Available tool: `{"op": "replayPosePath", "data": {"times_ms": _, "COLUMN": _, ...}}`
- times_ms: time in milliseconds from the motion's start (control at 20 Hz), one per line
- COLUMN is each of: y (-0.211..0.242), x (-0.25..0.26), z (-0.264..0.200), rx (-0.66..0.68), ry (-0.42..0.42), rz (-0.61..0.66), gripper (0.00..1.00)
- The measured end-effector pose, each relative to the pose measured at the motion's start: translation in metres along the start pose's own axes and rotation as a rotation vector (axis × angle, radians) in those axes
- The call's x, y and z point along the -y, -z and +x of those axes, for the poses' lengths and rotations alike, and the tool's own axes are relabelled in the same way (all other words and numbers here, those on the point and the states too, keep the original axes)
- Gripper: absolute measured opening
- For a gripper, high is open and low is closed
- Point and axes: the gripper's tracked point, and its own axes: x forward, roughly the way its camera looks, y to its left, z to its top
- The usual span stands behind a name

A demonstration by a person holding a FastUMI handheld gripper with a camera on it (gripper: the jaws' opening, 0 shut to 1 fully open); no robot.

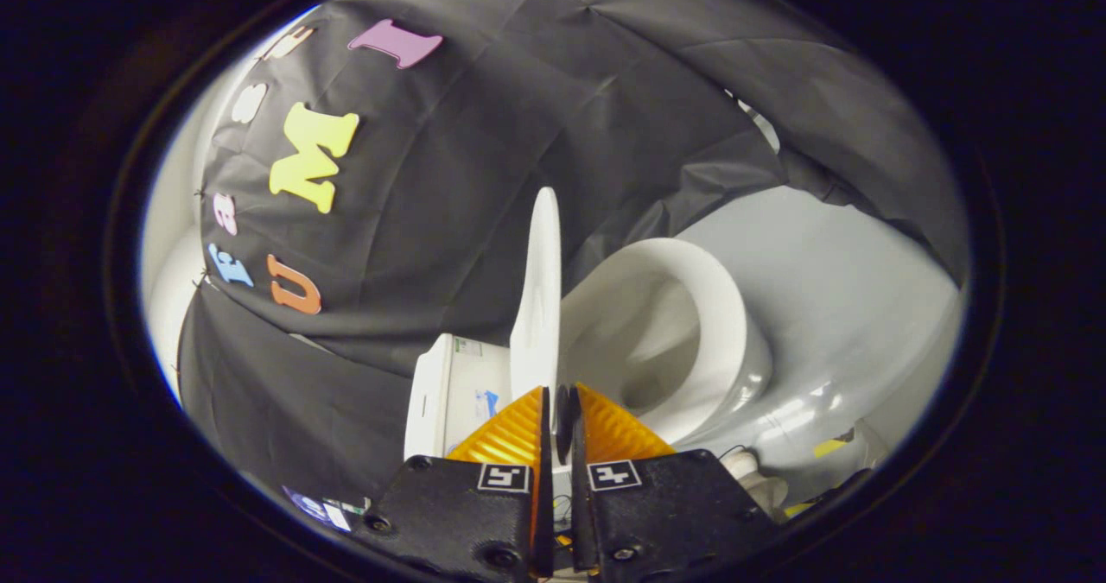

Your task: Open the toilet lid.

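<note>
The white toilet lid (539,289) stands raised off the bowl and shows edge-on, running straight ahead from my fingers. My gripper (558,391) is shut on the lid's near edge, one finger on each face. To one side of the lid lies the open white seat and bowl (691,324), its inside in view. On the lid's other side is the white tank (449,393), which the lid stands close to.
The grey floor (829,307) spreads beyond the bowl. Black booth cloth (484,151) hangs behind the tank and lid. Small fittings and a yellow mark (828,447) sit on the floor near the bowl's base.
</note>
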Motion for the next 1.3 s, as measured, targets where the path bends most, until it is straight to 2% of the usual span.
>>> {"op": "replayPosePath", "data": {"times_ms": 750, "y": 0.008, "x": -0.066, "z": 0.006, "rx": -0.02, "ry": 0.025, "rz": -0.137, "gripper": 0.11}}
{"op": "replayPosePath", "data": {"times_ms": 1300, "y": 0.015, "x": -0.1, "z": 0.004, "rx": -0.009, "ry": 0.032, "rz": -0.178, "gripper": 0.11}}
